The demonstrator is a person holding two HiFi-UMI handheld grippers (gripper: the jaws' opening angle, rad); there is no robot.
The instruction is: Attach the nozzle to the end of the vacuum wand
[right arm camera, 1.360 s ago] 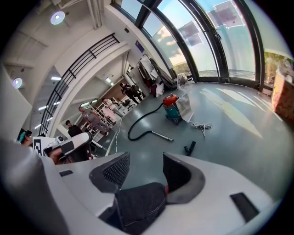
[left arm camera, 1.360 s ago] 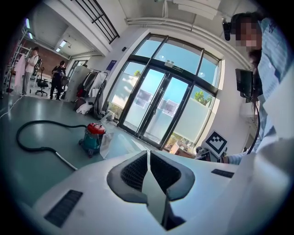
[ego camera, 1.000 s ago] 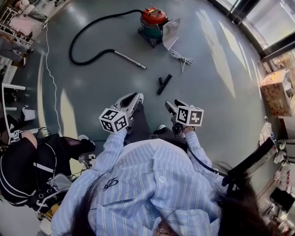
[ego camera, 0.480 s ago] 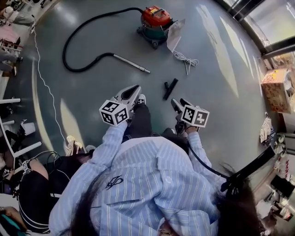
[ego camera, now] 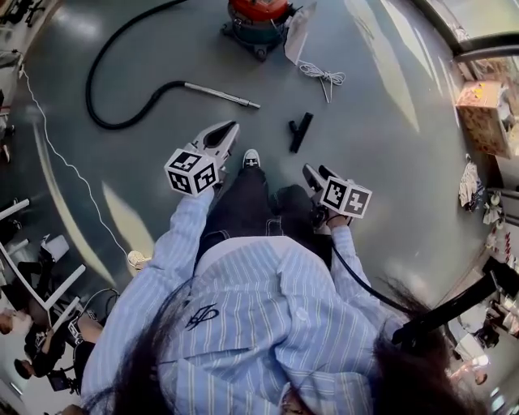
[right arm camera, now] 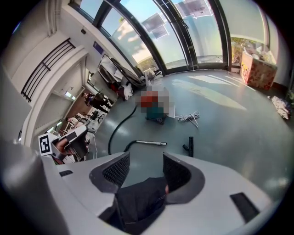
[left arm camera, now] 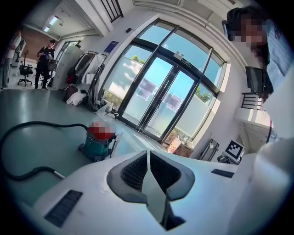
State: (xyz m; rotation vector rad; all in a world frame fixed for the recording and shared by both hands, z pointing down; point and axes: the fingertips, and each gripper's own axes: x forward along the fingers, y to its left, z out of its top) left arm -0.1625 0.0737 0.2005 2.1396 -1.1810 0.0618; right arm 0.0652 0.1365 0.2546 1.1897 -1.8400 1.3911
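- The left gripper (ego camera: 228, 128) has its jaws pressed together with nothing between them; in the left gripper view (left arm camera: 147, 155) the two dark pads meet along one thin line.
- The right gripper (ego camera: 315, 173) has its jaws spread and holds nothing; in the right gripper view (right arm camera: 146, 166) only the person's dark trouser leg and the floor show through the gap.
- Both grippers are held out in front of the person, above the grey floor (ego camera: 381, 138), the left one just above and to the left of a white shoe (ego camera: 252, 158).
- The nozzle (ego camera: 300, 132), a short black piece, lies flat on the floor beyond the two grippers and nearer the right one; it also shows in the right gripper view (right arm camera: 189, 146).
- The wand (ego camera: 219, 93), a thin metal tube, lies on the floor to the left of the nozzle, its free end near the nozzle but apart from it.
- A black hose (ego camera: 113, 81) runs from the wand's other end in a wide loop to the vacuum cleaner (ego camera: 258, 20), which stands further off.
- A coiled white cord (ego camera: 322, 77) lies on the floor just right of the vacuum cleaner, and a pale sheet (ego camera: 296, 32) leans against it.
- A cardboard box (ego camera: 480, 117) stands at the far right by the windows.
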